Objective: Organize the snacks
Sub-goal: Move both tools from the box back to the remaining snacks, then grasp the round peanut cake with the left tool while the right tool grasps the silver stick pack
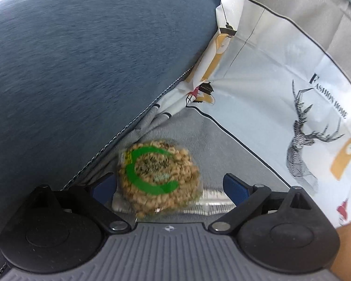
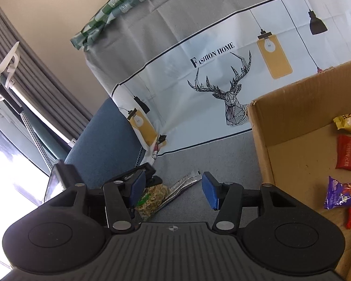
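left wrist view: the left gripper [image 1: 169, 183] points steeply down at a grey cloth surface [image 1: 222, 145]. its two blue-padded fingers [image 1: 236, 187] stand wide apart and press on nothing. between them, nearer the left finger, lies a round puffed-grain snack [image 1: 158, 175] in a clear wrapper with a green c-shaped mark, resting flat on the grey cloth. whether the left pad touches the wrapper cannot be told. a blue upholstered seat [image 1: 82, 58] fills the upper left. a white printed cloth with a line-drawn deer and hanging lamps [image 1: 292, 117] drapes on the right.

right wrist view: the right gripper [image 2: 173, 190] tilts downward at a gentler angle, rolled a little so the scene leans. its blue pads [image 2: 210, 193] are partly apart with only bare grey cloth between them. just beyond its left finger, the other gripper's black finger sits over the same grain snack [image 2: 152, 199], the wrapper's crimped end sticking out to the right. a cardboard box [image 2: 280, 117] stands open at right, holding a yellow packet [image 2: 349, 124], a red packet [image 2: 349, 154] and a purple packet [image 2: 344, 195]. grey curtains [image 2: 35, 82] hang at left.
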`<state>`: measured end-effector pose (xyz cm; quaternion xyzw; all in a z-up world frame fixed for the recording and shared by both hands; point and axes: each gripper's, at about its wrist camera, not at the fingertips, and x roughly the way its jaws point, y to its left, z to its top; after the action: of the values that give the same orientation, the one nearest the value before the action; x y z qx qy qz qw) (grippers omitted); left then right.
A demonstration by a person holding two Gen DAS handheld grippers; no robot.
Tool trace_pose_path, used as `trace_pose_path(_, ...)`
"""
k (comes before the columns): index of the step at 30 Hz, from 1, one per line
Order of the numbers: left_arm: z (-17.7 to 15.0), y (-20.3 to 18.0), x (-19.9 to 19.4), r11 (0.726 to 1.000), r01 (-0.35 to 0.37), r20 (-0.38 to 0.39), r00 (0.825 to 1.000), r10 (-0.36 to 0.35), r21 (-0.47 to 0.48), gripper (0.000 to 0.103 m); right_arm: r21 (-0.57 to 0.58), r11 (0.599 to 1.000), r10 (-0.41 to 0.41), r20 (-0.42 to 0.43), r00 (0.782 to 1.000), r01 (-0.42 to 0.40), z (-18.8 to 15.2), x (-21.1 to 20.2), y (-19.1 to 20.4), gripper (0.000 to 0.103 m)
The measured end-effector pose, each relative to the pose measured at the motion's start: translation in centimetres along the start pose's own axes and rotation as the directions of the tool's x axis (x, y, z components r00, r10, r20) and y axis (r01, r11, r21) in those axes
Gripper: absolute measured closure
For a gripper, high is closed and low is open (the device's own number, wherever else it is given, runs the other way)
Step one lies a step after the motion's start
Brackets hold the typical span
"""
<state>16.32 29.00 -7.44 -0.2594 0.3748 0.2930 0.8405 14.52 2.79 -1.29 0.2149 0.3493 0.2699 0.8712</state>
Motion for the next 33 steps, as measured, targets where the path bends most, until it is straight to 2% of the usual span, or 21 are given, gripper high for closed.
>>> trace_pose_path(3,0.3,-0.9,1.0,0.999,-0.018,0.02,1.0,0.018,0.041,0.004,0.002,1.0,-0.009,-0.006,1.0,0.009,0.0,0.2,0.0,0.046)
trace_pose_path(6,0.2,-2.1,1.9,0.991,-0.039,0.04,0.999,0.034,0.126,0.004,0.0,1.0,-0.015,-0.007,1.0,0.015,0.0,0.2,-0.1,0.044)
trace_pose_path(7,0.1,-2.5,2.1,0.986,-0.044,0.043,0.998,0.038,0.161,0.007,-0.004,1.0,-0.02,-0.005,1.0,0.02,0.0,0.2,-0.1,0.044)
trace_pose_path(8,-0.1,-2.9,2.3,0.979,-0.051,0.045,0.998,0.042,0.198,0.015,-0.008,1.0,-0.025,-0.004,1.0,0.025,0.0,0.2,-0.1,0.044)
trace_pose_path(11,-0.7,-3.6,2.6,0.951,-0.059,0.05,0.998,0.046,0.304,0.017,-0.017,0.999,-0.036,-0.002,0.999,0.036,-0.1,0.3,-0.2,0.044)
trace_pose_path(14,-0.9,-3.7,2.4,0.936,-0.017,0.016,1.0,0.013,0.352,0.018,-0.029,0.998,-0.047,0.001,0.999,0.047,-0.1,0.4,-0.1,0.044)
trace_pose_path(17,-1.6,-4.2,1.8,0.909,0.031,-0.036,0.999,-0.017,0.415,0.018,-0.043,0.998,-0.051,0.003,0.999,0.051,-0.2,0.4,0.0,0.044)
trace_pose_path(20,-2.4,-3.8,1.1,0.903,0.105,-0.13,0.99,-0.056,0.416,0.02,-0.057,0.997,-0.05,0.006,0.999,0.051,-0.2,0.5,0.3,0.044)
trace_pose_path(22,-3.0,-3.3,0.5,0.904,0.156,-0.207,0.975,-0.077,0.398,0.022,-0.068,0.996,-0.054,0.01,0.998,0.054,-0.2,0.5,0.5,0.044)
trace_pose_path(24,-3.7,-2.9,-0.6,0.898,0.172,-0.249,0.966,-0.073,0.406,0.022,-0.075,0.996,-0.054,0.013,0.998,0.055,-0.2,0.4,0.6,0.044)
trace_pose_path(27,-4.9,-1.5,-2.3,0.907,0.212,-0.32,0.943,-0.092,0.364,0.022,-0.085,0.995,-0.056,0.016,0.998,0.057,-0.2,0.4,0.8,0.044)
trace_pose_path(29,-5.4,-0.4,-3.6,0.92,0.208,-0.332,0.939,-0.092,0.331,0.022,-0.088,0.995,-0.053,0.019,0.998,0.054,-0.3,0.4,0.9,0.044)
trace_pose_path(33,-5.2,1.7,-5.2,0.944,0.195,-0.324,0.94,-0.102,0.267,0.022,-0.102,0.994,-0.048,0.016,0.999,0.049,-0.6,0.4,1.3,0.044)
